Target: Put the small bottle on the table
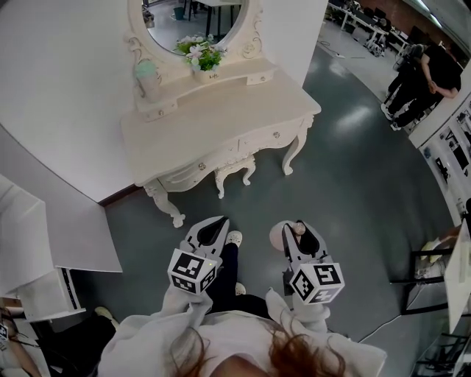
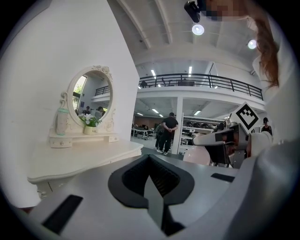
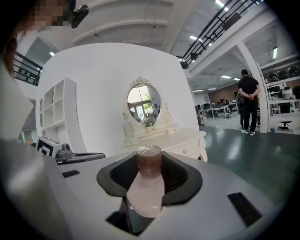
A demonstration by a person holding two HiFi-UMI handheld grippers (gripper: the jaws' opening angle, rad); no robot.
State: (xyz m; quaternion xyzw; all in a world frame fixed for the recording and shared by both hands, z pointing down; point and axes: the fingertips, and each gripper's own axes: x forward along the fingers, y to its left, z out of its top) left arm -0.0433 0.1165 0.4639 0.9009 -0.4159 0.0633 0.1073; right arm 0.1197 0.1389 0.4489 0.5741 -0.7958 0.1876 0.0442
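A small pale pink bottle (image 3: 146, 193) with a brown cap stands between the jaws of my right gripper (image 3: 149, 177), which is shut on it. From the head view the bottle (image 1: 282, 235) and right gripper (image 1: 299, 237) hang over the grey floor, well short of the cream dressing table (image 1: 221, 110). My left gripper (image 1: 211, 234) is beside it, also over the floor, and its jaws (image 2: 152, 180) are shut with nothing between them. In both gripper views the table (image 3: 185, 137) (image 2: 79, 159) lies ahead, with its top bare at the front.
On the table's back shelf stand a pale green bottle (image 1: 147, 75) and a flower pot (image 1: 200, 56) under an oval mirror (image 1: 195, 18). A stool (image 1: 234, 171) is tucked under the table. A white shelf unit (image 1: 29, 250) is at the left; people (image 1: 423, 81) stand far right.
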